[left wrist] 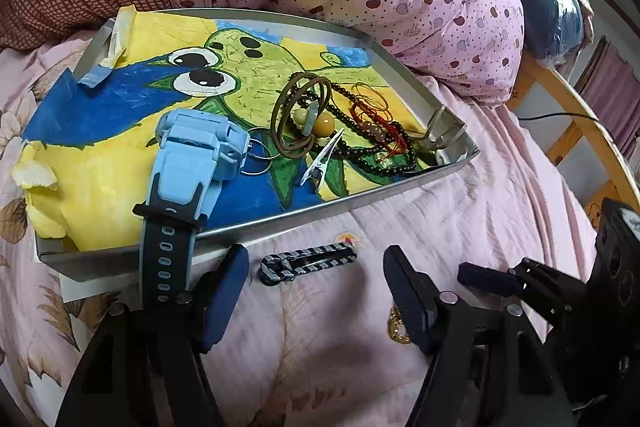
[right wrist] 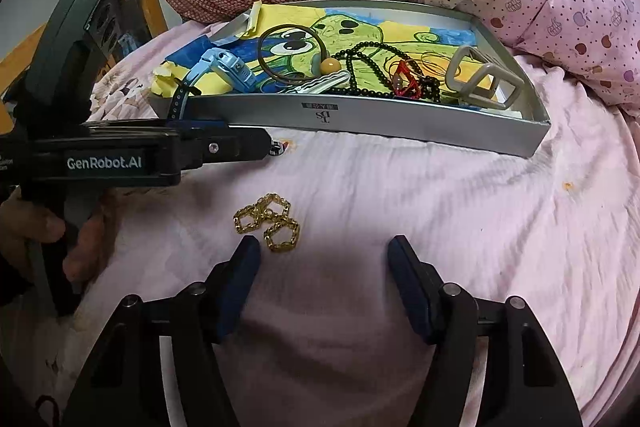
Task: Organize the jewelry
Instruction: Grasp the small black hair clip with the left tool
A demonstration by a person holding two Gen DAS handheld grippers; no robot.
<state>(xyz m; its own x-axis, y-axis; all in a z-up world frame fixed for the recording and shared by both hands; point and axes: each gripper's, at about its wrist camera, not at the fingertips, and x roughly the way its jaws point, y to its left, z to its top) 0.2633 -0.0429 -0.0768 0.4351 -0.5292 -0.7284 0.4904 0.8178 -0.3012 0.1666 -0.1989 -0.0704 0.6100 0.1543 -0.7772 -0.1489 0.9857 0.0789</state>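
Two pieces remain on the bed beside the tray's (right wrist: 400, 127) near edge, striped hair clip (left wrist: 308, 261) and gold chain (right wrist: 268, 223); both grippers, left gripper (left wrist: 316, 291) and right gripper (right wrist: 324, 267), hover with jaws apart, and the limp chain could slip out.

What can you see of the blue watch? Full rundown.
The watch has a chunky light-blue case, plastic by the look, and a strap that turns dark navy with a row of pale-rimmed holes. It lies face-up on the painted paper inside the silver tray. Its strap hangs over the tray's near wall toward the left gripper, whose open fingers hold nothing. Key rings lie against the case.
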